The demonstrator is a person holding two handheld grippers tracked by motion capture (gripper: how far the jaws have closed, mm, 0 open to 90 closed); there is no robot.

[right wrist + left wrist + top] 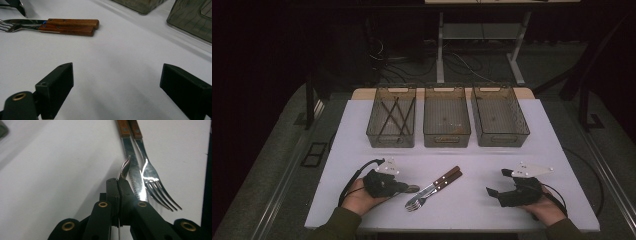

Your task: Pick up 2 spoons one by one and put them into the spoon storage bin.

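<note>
The left gripper (404, 188) lies low over the white table (492, 155), its jaws pressed together on a thin metal utensil (125, 168) — most likely a spoon seen edge-on, though its bowl is too narrow in the left gripper view to name for certain. The shiny end of that utensil sticks out just past the jaw tips, and in the high view a small rounded metal shape shows right at the tips. Just beside this gripper, on the side toward the other hand, lie a fork (150, 178) and a table knife (133, 173), both with wooden handles, side by side and touching along their length; the handles point away from the gripper toward the bins. The right gripper (498, 193) rests well apart from the cutlery, held in the person's right hand (548, 210), and its jaws stand wide apart with only bare table between them. Beyond both grippers, at the far edge of the table, stand three clear plastic bins in a row: the left bin (392, 122) directly ahead of the left gripper holds several thin dark sticks lying crossed — chopsticks by their look — the middle bin (447, 122) sits ahead of the fork and knife, and the right bin (499, 120) stands ahead of the right gripper.
</note>
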